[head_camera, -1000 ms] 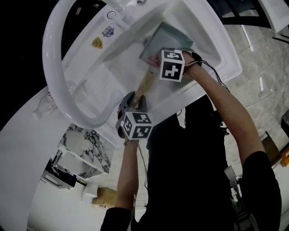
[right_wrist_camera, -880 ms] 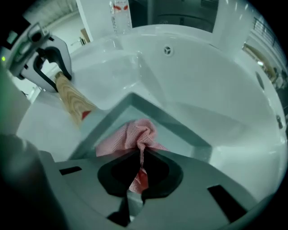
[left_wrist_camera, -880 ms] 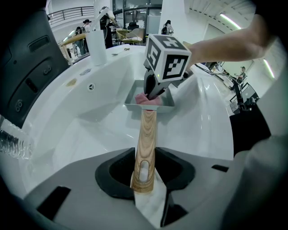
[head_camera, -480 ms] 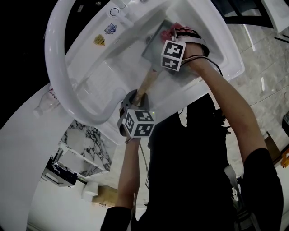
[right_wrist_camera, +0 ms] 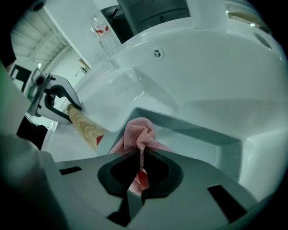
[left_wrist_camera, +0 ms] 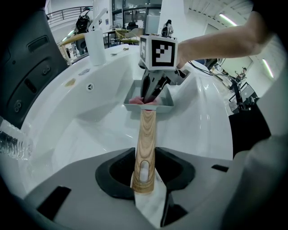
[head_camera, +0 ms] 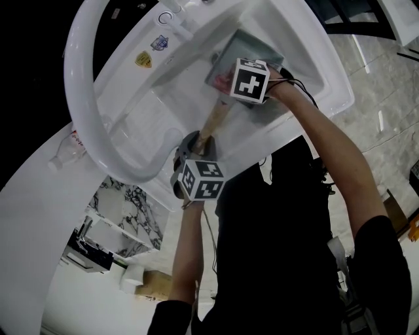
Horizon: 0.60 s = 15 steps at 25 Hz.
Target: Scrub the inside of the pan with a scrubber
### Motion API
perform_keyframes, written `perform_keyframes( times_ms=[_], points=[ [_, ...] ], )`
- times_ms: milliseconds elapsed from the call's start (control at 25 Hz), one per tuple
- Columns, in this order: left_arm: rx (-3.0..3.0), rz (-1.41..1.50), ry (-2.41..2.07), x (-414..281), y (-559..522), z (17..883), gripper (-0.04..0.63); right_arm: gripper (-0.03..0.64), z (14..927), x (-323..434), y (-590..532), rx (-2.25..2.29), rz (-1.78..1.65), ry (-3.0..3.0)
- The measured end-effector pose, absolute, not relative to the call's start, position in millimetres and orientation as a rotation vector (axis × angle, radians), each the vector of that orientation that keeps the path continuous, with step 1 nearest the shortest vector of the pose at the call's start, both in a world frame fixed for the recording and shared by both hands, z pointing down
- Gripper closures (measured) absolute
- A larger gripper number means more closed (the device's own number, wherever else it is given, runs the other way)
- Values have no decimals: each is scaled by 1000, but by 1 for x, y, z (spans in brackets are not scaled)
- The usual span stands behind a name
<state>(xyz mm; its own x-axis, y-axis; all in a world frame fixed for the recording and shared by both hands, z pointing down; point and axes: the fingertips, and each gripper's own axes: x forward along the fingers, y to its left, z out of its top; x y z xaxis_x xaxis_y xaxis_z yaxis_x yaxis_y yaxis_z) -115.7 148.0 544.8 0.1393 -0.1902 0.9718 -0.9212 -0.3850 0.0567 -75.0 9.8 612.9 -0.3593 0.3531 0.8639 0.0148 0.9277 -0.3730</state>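
A square grey pan (head_camera: pixel 243 53) (left_wrist_camera: pixel 167 99) (right_wrist_camera: pixel 211 134) sits inside the white sink (head_camera: pixel 163 85), with a light wooden handle (head_camera: pixel 211 124) (left_wrist_camera: pixel 145 148) (right_wrist_camera: pixel 85 126). My left gripper (head_camera: pixel 195 149) (left_wrist_camera: pixel 145 179) is shut on the end of that handle. My right gripper (head_camera: pixel 229 82) (right_wrist_camera: pixel 137 177) is shut on a pink mesh scrubber (right_wrist_camera: pixel 138 134) (left_wrist_camera: pixel 143 101) (head_camera: pixel 222 80), which is bunched up and rests in the pan's near-handle corner. Its marker cube (head_camera: pixel 250 81) hides most of the pan's middle in the head view.
The sink's thick white rim (head_camera: pixel 75 98) curves round the left. A faucet base (head_camera: pixel 169 18) stands at the back, with an overflow hole (right_wrist_camera: pixel 157 53) in the sink wall. A clear plastic bottle (head_camera: pixel 65 149) (right_wrist_camera: pixel 104 33) lies beyond the rim. Marble floor (head_camera: pixel 386 85) lies to the right.
The right gripper with the scrubber moved away from the handle across the pan, then came back toward the handle side. The left gripper and the handle stayed put.
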Motion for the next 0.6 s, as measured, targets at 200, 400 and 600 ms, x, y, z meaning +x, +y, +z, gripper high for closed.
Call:
perform_keyframes(
  times_ms=[200, 400, 600],
  points=[
    [1712, 1303, -1074, -116, 149, 546, 446, 581, 610, -89, 23, -362, 544, -1912],
    [1716, 1294, -1071, -115, 149, 546, 446, 581, 621, -76, -27, -153, 313, -1897],
    [1716, 1297, -1072, -116, 149, 546, 446, 581, 638, -59, -82, 37, -93, -1793]
  ],
)
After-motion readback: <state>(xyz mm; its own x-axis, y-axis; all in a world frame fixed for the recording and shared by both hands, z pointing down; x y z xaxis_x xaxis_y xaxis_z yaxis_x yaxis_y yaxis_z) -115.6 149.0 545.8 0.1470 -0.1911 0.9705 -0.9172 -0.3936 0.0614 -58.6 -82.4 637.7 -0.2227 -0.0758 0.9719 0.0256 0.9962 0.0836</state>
